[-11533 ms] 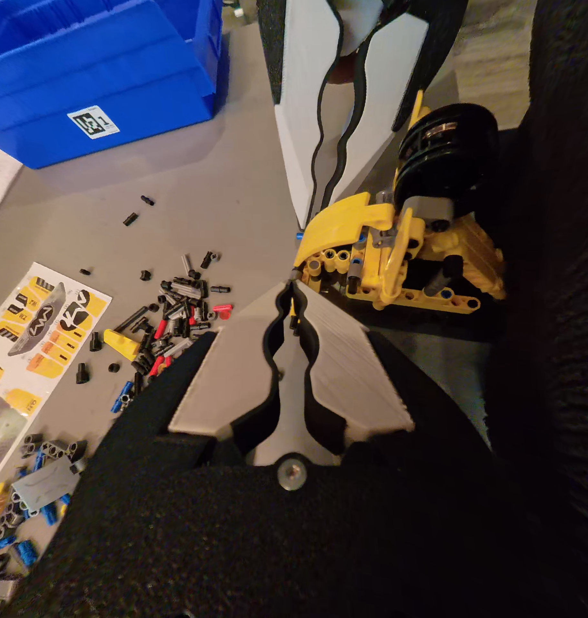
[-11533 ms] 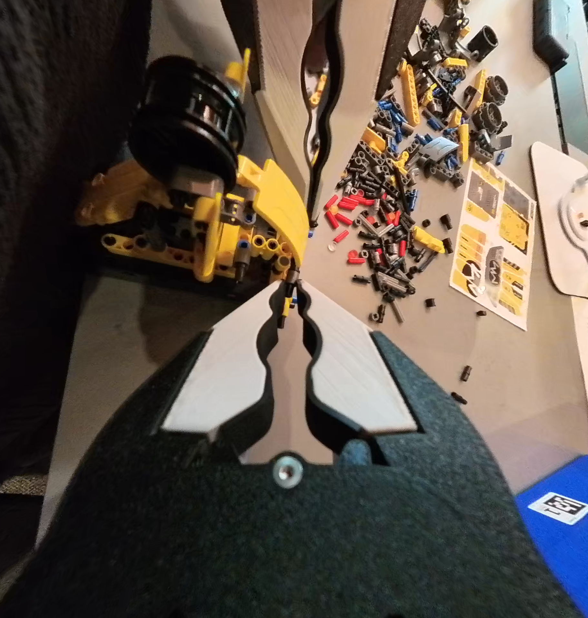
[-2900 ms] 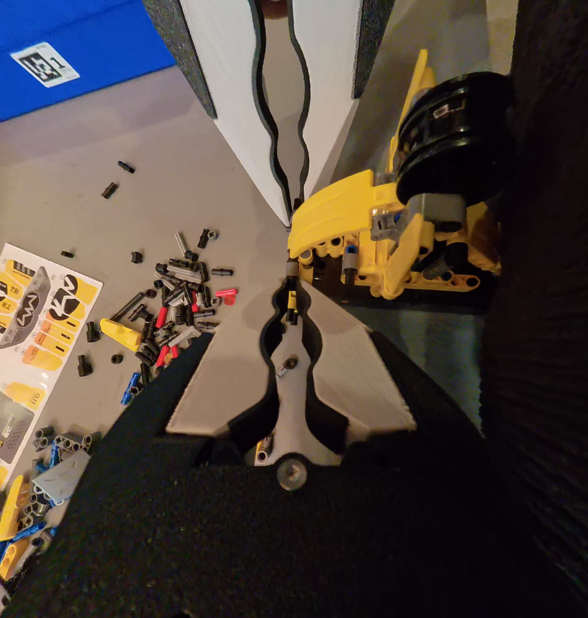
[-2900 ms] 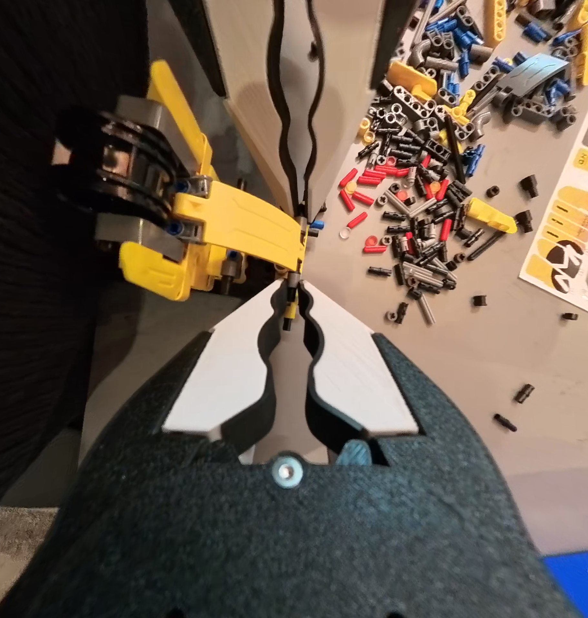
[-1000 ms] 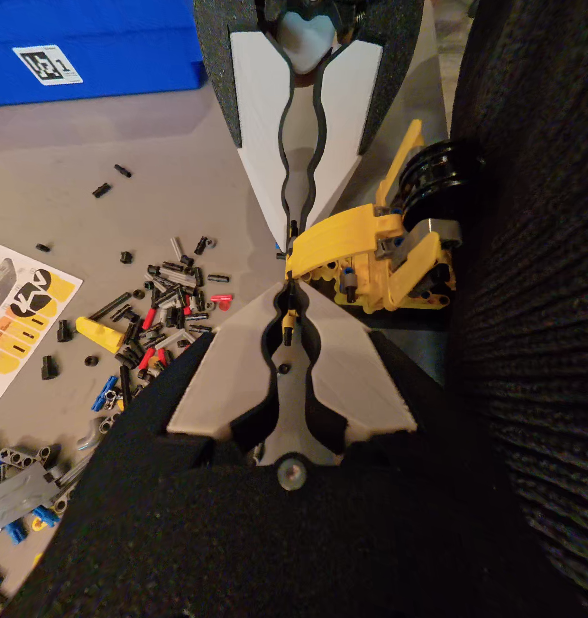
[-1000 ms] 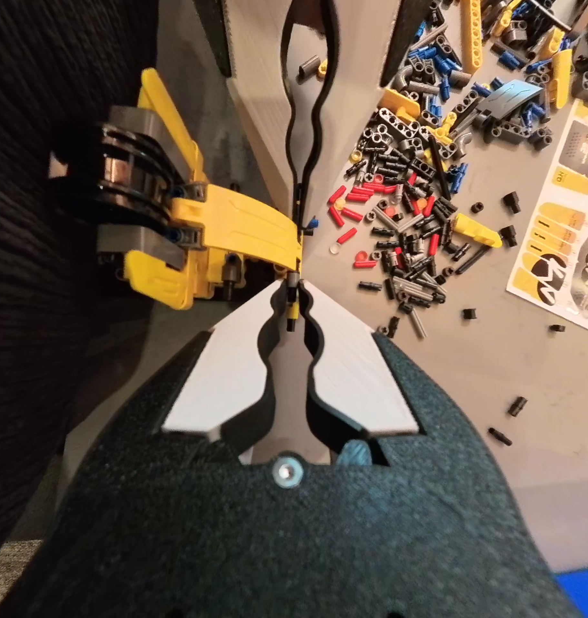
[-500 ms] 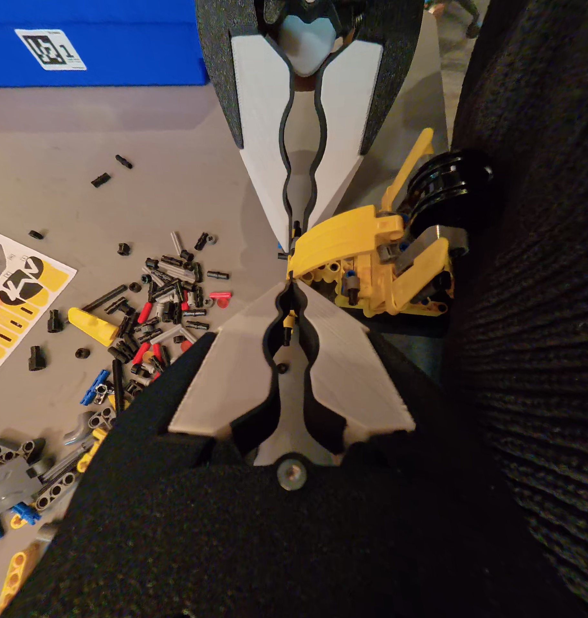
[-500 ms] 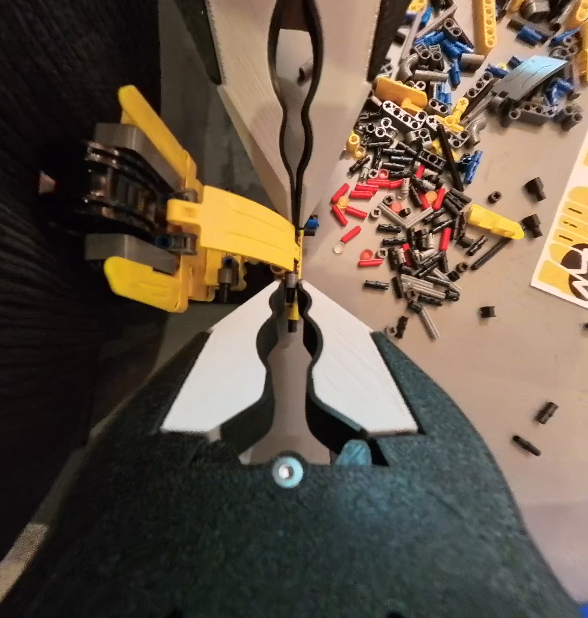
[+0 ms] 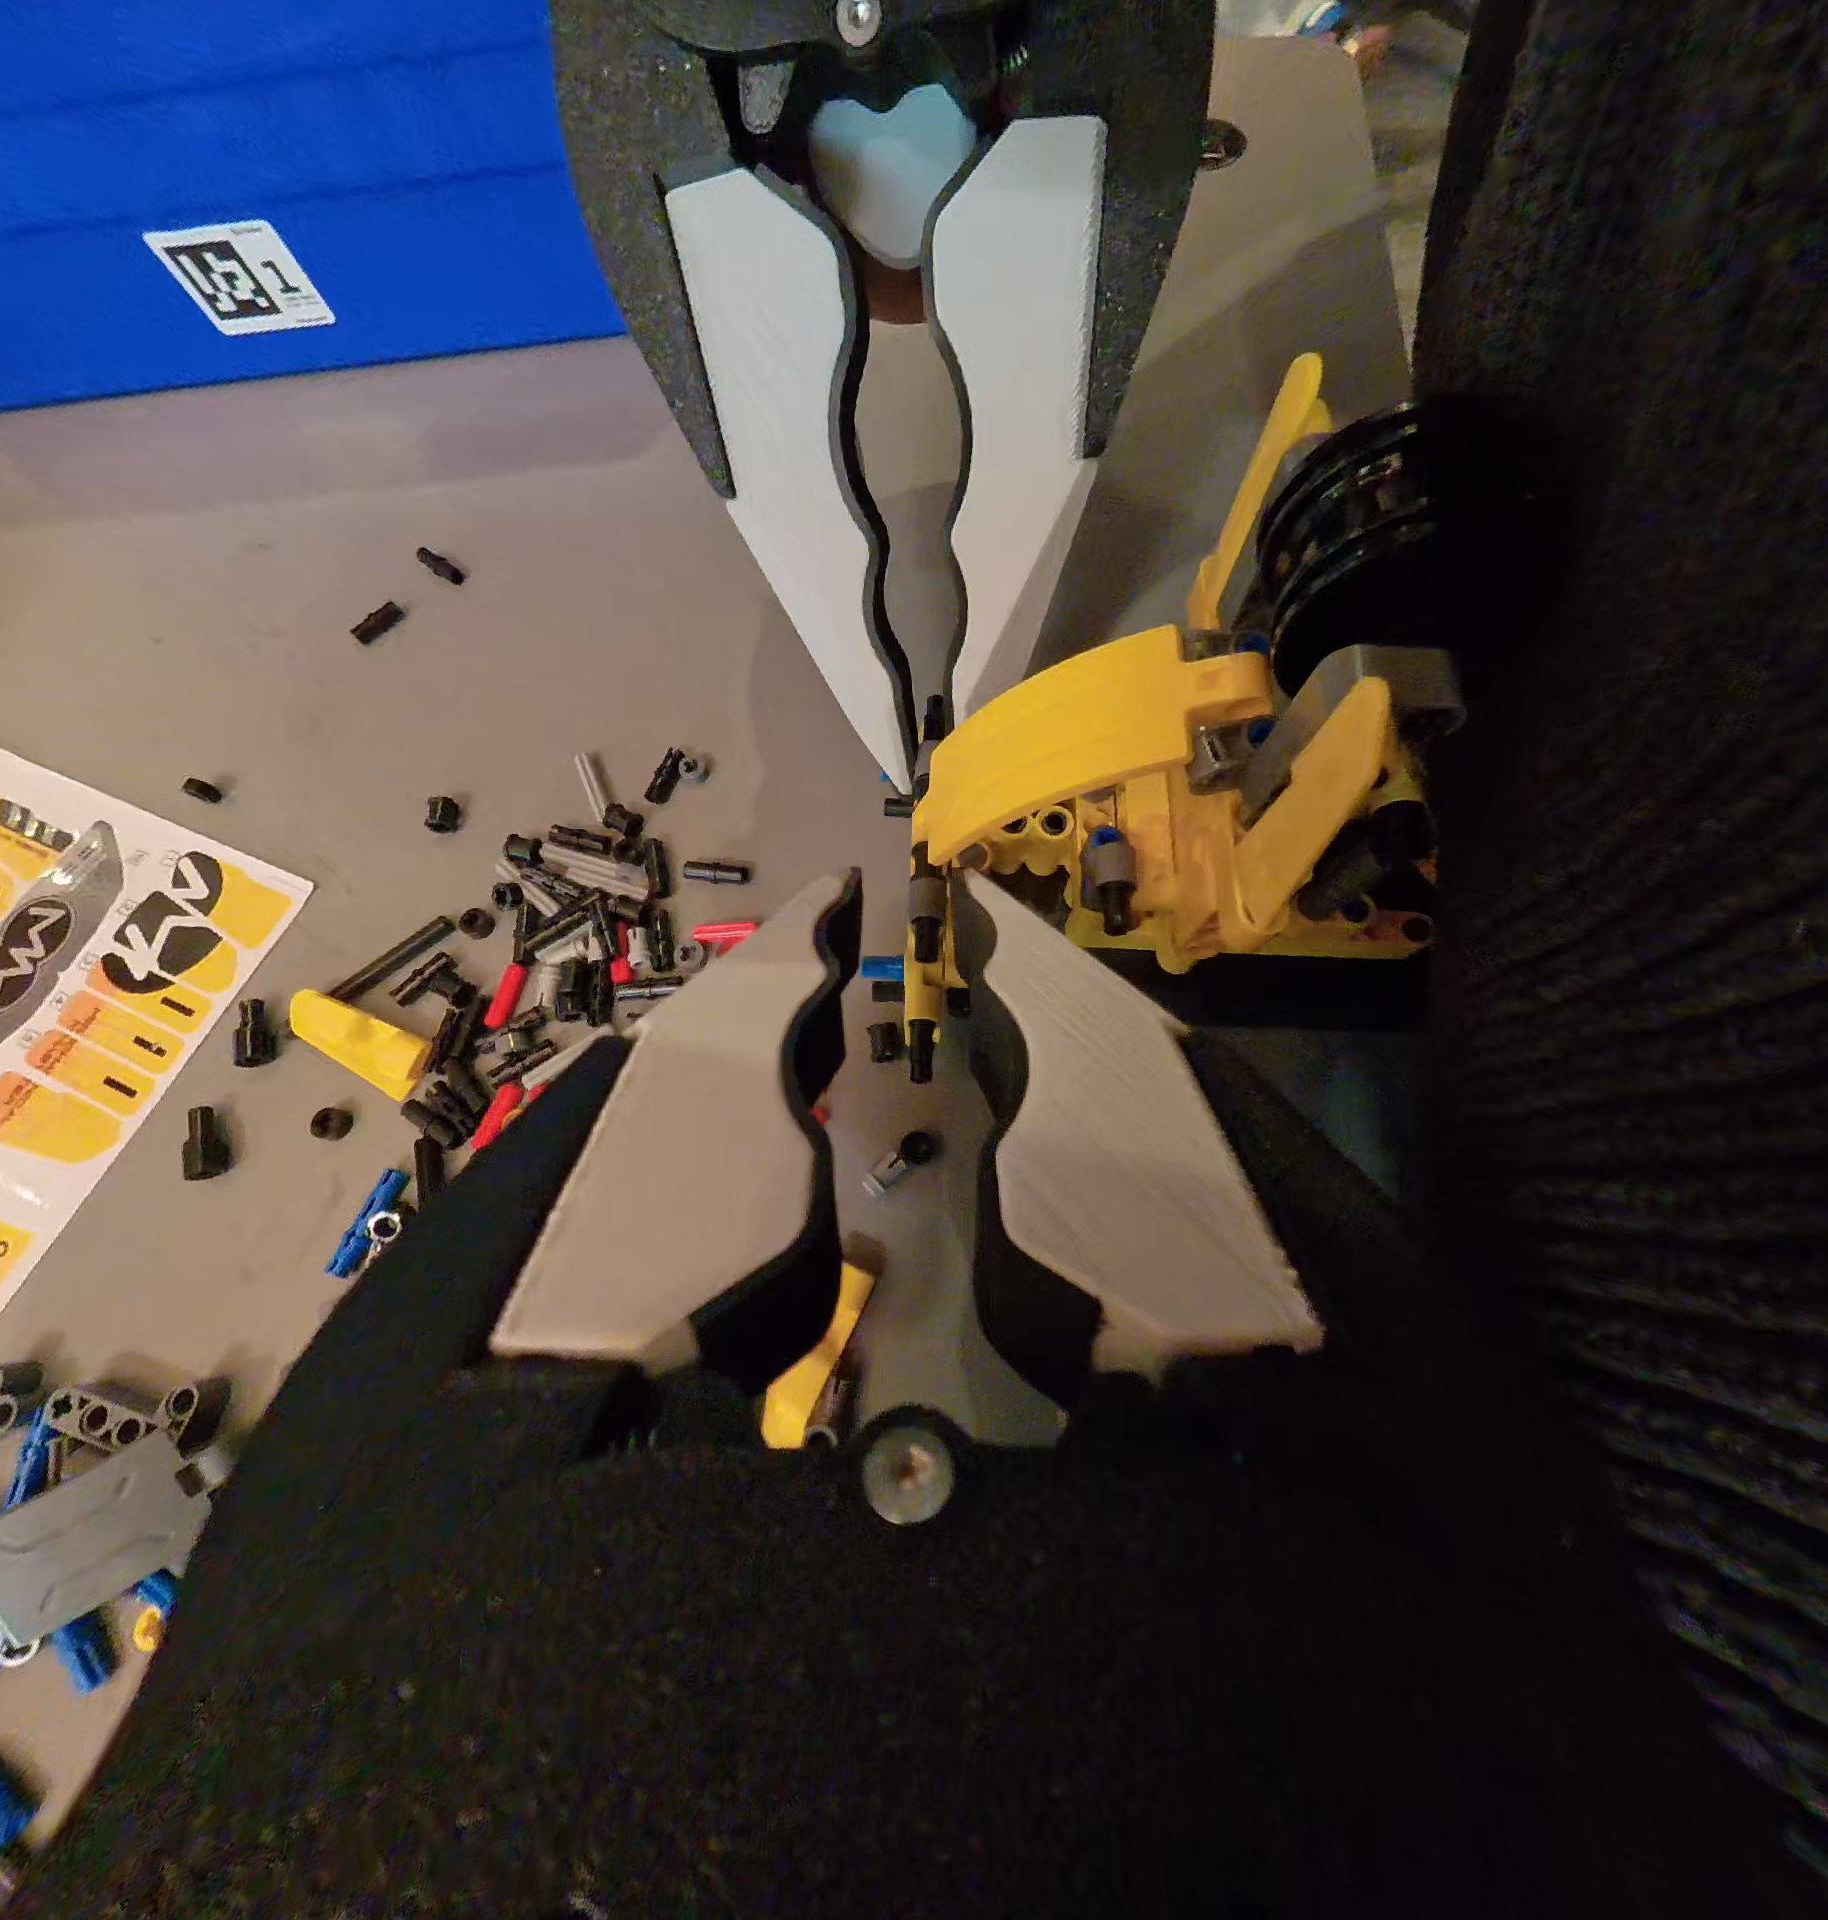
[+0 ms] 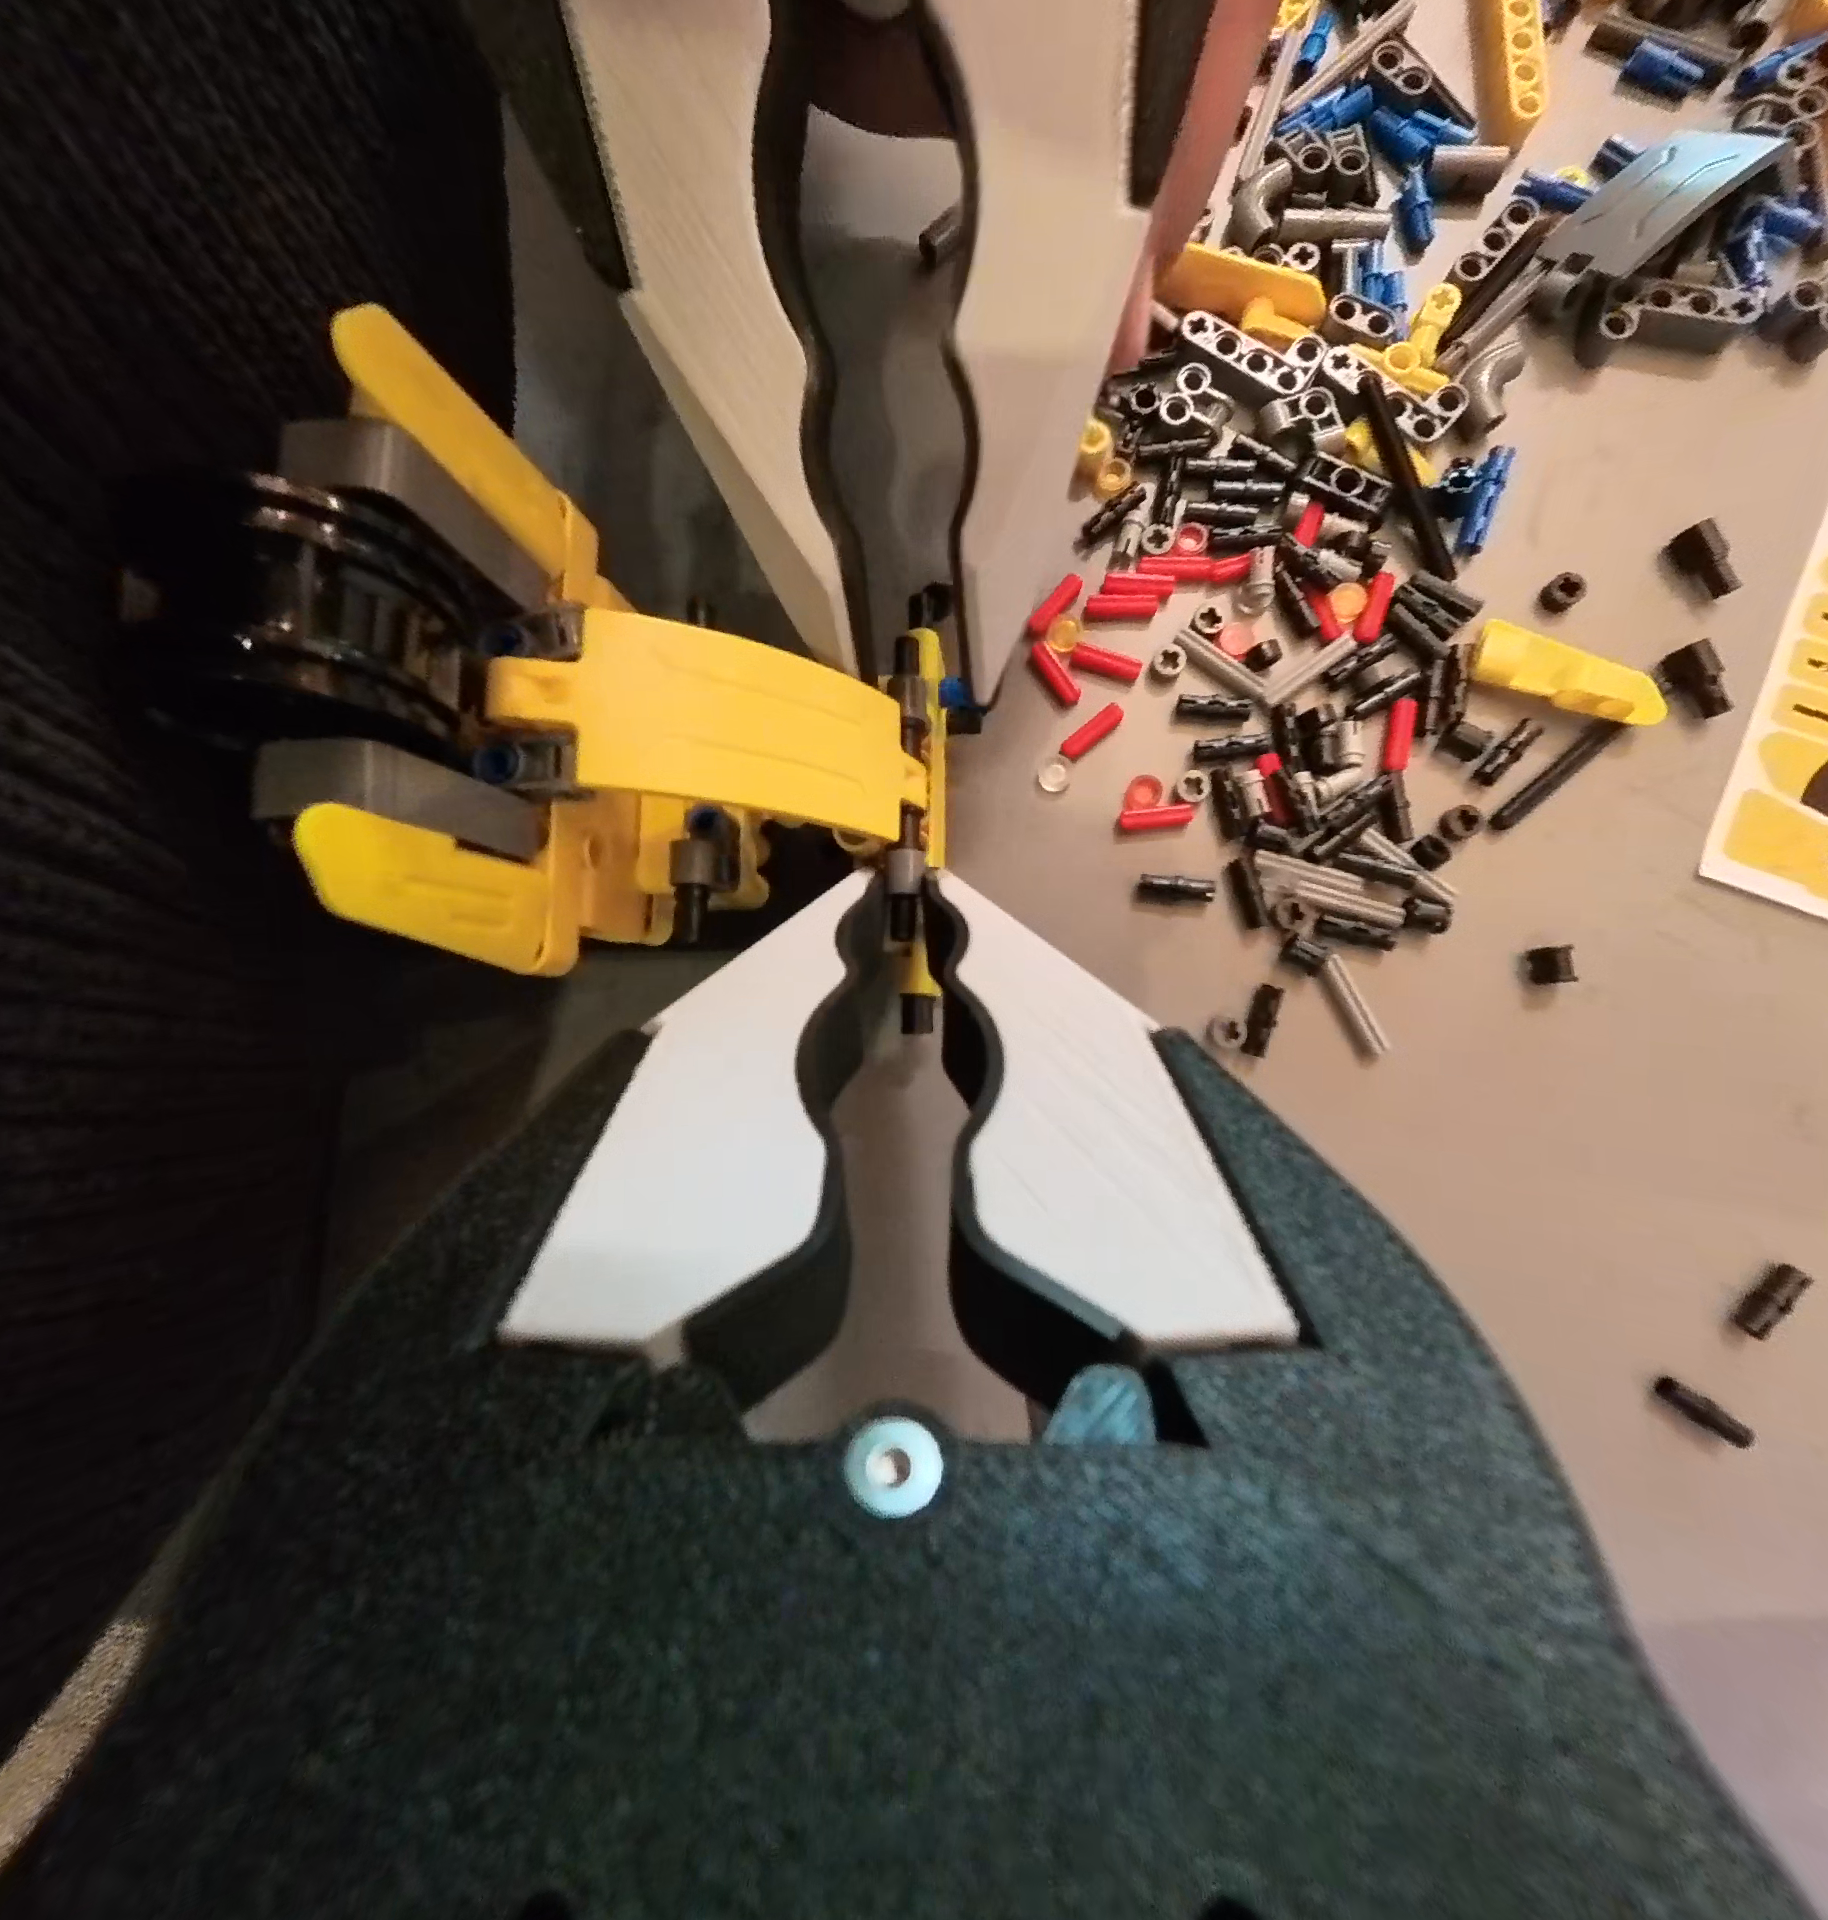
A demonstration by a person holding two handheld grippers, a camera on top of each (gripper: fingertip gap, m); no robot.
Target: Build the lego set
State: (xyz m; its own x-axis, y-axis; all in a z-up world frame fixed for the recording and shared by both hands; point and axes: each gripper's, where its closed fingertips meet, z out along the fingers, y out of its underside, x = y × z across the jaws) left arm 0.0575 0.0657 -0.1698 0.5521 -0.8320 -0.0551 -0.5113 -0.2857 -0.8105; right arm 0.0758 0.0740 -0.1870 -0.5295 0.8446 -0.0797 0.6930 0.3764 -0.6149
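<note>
A yellow brick-built model with a black wheel hangs between my two grippers over the grey table. A thin yellow beam with black pins runs along its front edge. My left gripper is open, its fingers on either side of the beam's near end without gripping it. My right gripper comes in from above and is shut on the beam's far end. In the right wrist view my right gripper is shut on the beam, with the model to the left and the open left gripper opposite.
Several loose black, grey and red pins lie on the table left of the grippers, also in the right wrist view. A sticker sheet lies farther left. A blue bin stands behind. Dark knit fabric fills the right side.
My left gripper was shut on the yellow beam and has now opened, letting go of it. My right gripper stays shut on the beam's other end, and the model has tilted slightly.
</note>
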